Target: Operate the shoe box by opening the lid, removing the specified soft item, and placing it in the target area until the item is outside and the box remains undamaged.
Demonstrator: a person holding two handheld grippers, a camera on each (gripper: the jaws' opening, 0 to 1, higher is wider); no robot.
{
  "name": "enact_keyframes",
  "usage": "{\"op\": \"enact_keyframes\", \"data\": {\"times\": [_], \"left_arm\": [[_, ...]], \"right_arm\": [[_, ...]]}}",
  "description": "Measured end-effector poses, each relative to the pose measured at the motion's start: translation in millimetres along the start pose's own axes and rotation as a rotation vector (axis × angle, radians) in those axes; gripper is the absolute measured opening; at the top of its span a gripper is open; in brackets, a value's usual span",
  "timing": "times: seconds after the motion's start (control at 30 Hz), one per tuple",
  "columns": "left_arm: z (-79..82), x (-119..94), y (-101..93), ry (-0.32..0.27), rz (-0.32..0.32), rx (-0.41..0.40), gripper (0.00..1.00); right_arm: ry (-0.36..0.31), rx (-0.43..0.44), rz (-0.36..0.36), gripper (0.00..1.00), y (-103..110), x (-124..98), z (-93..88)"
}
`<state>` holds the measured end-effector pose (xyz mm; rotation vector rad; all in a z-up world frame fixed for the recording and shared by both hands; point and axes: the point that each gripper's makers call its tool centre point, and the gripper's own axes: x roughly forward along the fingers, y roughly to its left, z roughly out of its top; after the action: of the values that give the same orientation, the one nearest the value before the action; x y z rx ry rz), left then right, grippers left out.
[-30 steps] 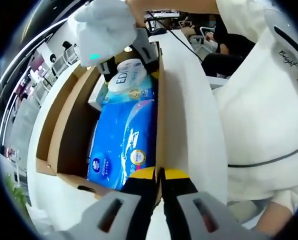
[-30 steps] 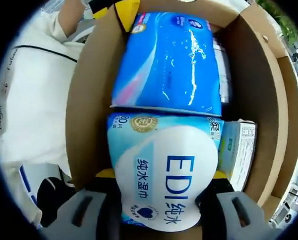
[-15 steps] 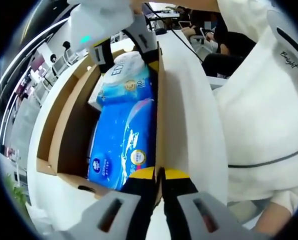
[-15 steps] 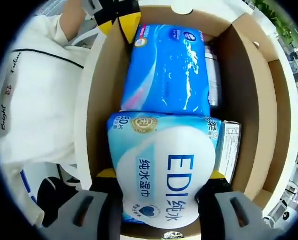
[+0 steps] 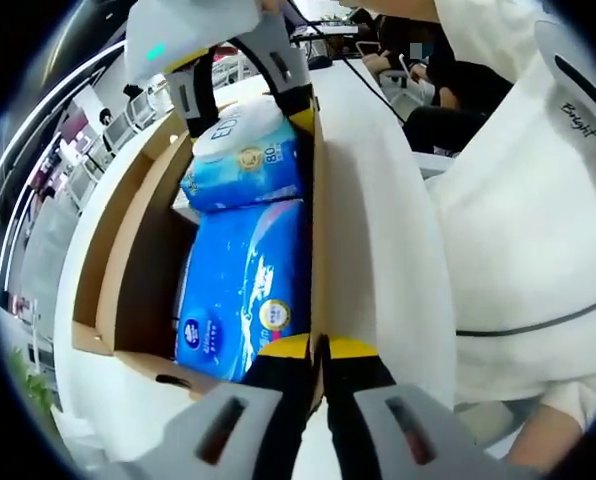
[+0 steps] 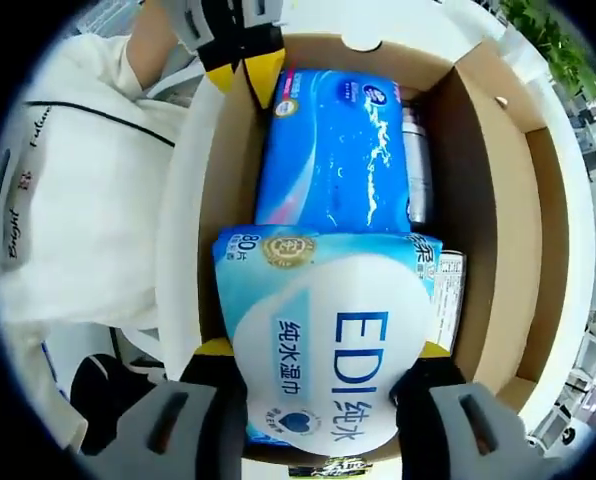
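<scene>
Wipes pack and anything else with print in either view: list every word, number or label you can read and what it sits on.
"EDI" and "纯水湿巾": white label of the light blue wipes pack, gripped by the right gripper.
"80": top edge of that pack, beside a gold seal.
"Bright": person's white sleeve, in the left gripper view.
Dark blue pack in the cardboard box: logo print too small to read.
Small white carton beside the packs: print unreadable.

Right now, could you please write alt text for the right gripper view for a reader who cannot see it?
The right gripper holds a pale blue wet-wipes pack between its fingers above an open cardboard shoe box. A darker blue pack lies inside, and the left gripper pinches the box wall.
</scene>
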<state>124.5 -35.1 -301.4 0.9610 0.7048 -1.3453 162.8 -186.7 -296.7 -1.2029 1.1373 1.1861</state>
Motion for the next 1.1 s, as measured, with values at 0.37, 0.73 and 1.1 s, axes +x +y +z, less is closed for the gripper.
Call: {"op": "enact_keyframes", "data": {"times": [0.37,0.73,1.1], "left_arm": [[-0.4,-0.2,-0.1,-0.006,0.012,0.006,0.03],[-0.8,-0.4,0.1,-0.002,0.011,0.005,0.03],[-0.7,-0.5,0.6,0.000,0.014,0.006,0.04]], "right_arm": [[0.026,-0.104,-0.022,0.57,-0.4,-10.8,5.9],[0.065,-0.097,-0.092,0.57,-14.9,-43.8,-1.1],[0.080,-0.072,-0.083,0.57,-17.4,-55.8,-6.8]]}}
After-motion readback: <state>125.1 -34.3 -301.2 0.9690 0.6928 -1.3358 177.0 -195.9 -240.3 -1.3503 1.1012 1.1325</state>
